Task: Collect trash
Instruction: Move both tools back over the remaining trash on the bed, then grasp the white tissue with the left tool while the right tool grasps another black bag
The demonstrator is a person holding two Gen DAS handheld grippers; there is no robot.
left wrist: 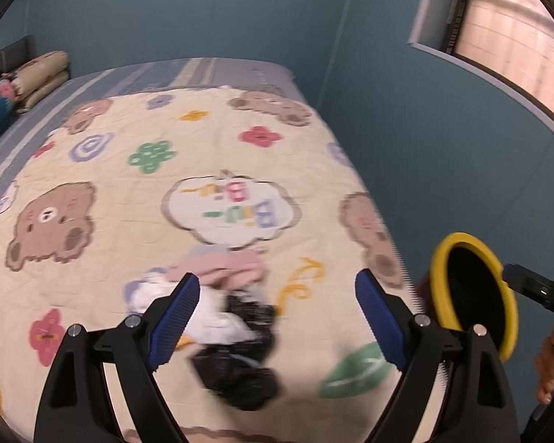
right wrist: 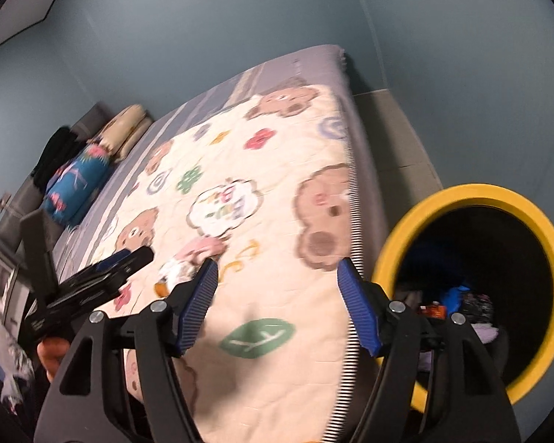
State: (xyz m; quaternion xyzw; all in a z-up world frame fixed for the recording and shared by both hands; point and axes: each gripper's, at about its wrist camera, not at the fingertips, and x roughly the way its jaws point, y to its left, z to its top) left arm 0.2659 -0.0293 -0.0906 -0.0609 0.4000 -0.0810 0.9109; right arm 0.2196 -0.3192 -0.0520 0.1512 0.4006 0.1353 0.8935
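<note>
While both wrist views are blurred, a bed (left wrist: pixel 218 74) set against blue-grey walls can be made out, covered by a cream quilt (left wrist: pixel 136 199) printed with brown bears, flowers and a cloud-shaped label. On the near middle of the quilt a small heap of trash (left wrist: pixel 232 317) is seen: something pink at the far side, white crumpled material to the left and a black crumpled piece nearest the camera; what each piece is cannot be told. The left claw (left wrist: pixel 277 317) is held wide open above this heap, with its blue ribbed pads standing to either side of it and nothing gripped; whether the left pad touches the white piece cannot be told. The right claw (right wrist: pixel 277 306) is likewise seen well open and empty over the near right edge of the quilt, where a black-and-white striped border runs. Beside the bed on the right a bin with a yellow rim (right wrist: pixel 535 221) is seen, its dark inside holding several items, among them something blue, something purple and a small orange piece. In the right wrist view the heap appears left of the claw, and the other gripper is seen beyond it with a hand (right wrist: pixel 53 354) below. Folded bedding (right wrist: pixel 129 129) and a blue floral roll (right wrist: pixel 77 184) lie at the far left end of the bed. A window (left wrist: pixel 506 29) is seen at the upper right in the left wrist view.
</note>
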